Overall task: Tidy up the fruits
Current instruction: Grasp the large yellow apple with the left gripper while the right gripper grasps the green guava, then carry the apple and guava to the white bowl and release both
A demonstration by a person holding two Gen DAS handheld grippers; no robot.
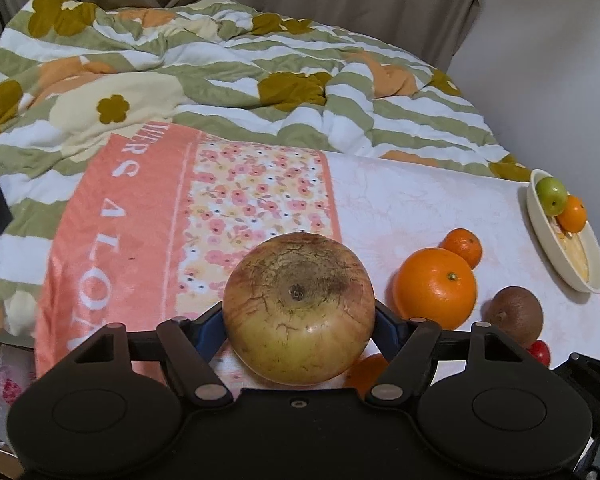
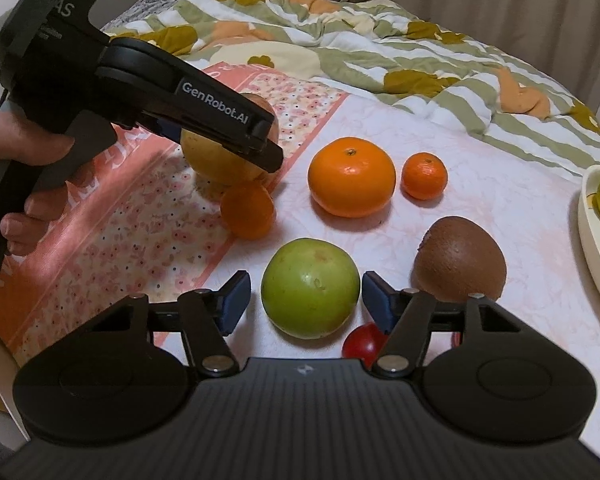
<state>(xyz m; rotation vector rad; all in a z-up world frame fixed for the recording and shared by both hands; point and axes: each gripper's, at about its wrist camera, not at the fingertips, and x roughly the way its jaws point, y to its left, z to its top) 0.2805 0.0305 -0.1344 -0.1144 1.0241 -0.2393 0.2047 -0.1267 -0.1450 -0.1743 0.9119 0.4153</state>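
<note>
L gripper [image 1: 299, 322] is clamped on a big yellow-brown apple [image 1: 299, 308], pads pressed to both sides, over the pink floral towel [image 1: 148, 216]. R gripper [image 2: 306, 300] is spread round a green apple [image 2: 310, 288], pads just clear. Nearby are seen a large orange [image 2: 351, 176], kiwi [image 2: 460, 260] and, at right, a cream dish [image 1: 540, 220].

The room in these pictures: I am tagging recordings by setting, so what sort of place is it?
Most likely a bedroom at home. A rumpled floral quilt lies on what looks like a bed, a beige curtain hangs behind it, and the fruit sits on a towel spread over the bedding rather than on a table.
</note>
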